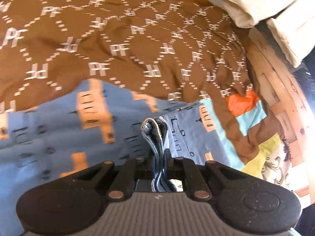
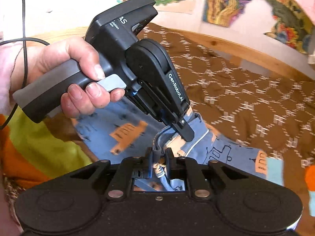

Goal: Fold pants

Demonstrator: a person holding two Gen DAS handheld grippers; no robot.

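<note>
Pants (image 1: 49,137) on brown bedspread (image 1: 118,39); left gripper (image 1: 159,153) and right gripper (image 2: 158,157) jaws both clamping fabric edge.

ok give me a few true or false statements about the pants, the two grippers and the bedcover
1. The left gripper is shut on the pants. True.
2. The right gripper hangs open with nothing in it. False: it pinches a bunched hem of the pants.
3. The pants are plain black. False: light blue with orange printed shapes.
4. The bedcover is brown with a white pattern. True.
5. A bare hand holds the left gripper's handle. True.
</note>
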